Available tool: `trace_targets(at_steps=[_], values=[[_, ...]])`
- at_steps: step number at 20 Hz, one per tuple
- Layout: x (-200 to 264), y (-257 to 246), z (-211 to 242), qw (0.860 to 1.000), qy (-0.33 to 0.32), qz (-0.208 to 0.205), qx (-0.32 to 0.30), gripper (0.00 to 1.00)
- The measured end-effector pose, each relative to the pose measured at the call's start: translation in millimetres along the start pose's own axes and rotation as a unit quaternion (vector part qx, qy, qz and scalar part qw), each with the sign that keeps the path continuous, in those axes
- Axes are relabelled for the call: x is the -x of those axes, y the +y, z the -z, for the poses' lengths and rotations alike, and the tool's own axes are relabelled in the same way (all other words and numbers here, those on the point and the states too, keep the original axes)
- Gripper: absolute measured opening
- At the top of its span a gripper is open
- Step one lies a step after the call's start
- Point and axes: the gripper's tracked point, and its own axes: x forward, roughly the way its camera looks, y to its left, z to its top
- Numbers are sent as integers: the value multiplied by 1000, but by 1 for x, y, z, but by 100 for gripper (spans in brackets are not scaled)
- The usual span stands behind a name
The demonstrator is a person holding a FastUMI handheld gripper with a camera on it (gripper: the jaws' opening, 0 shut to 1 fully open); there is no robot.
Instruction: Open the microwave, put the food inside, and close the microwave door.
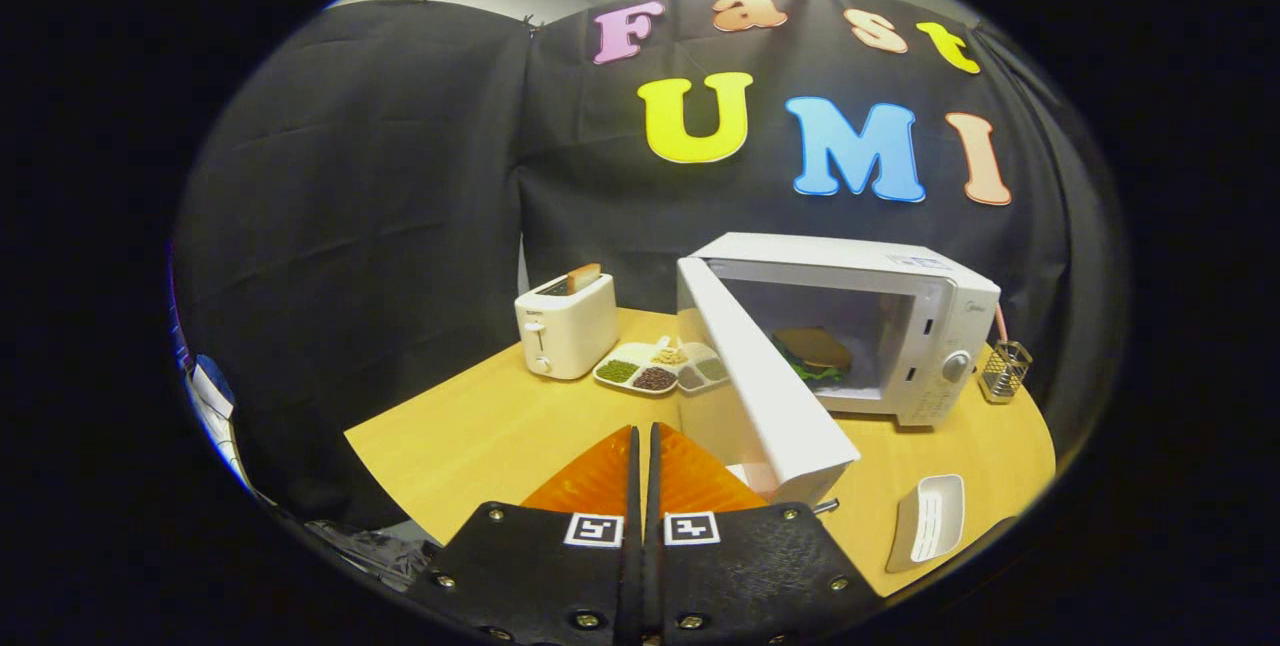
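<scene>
Microwave (pixel 900 326) open on the desk (pixel 500 426), sandwich (pixel 812 354) inside.
Hand-held gripper (pixel 645 446) clenched, fingers pressed together on nothing, hovering over the desk just left of the microwave's swung-out door (pixel 765 381). Sandwich resting on the microwave's floor, well behind the door. Left of the microwave, a divided plate (pixel 660 369) of snacks, then a toaster (pixel 567 324). Right of the microwave, a wire basket (pixel 1005 369); in front of it, a small white tray (pixel 930 521).
</scene>
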Motion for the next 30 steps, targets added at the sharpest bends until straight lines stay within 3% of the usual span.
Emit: trace_targets(at_steps=[13,30], values=[[-2,-102,-5,996,0,77,-43,1],[-58,-210,-33,982,-16,165,-91,1]])
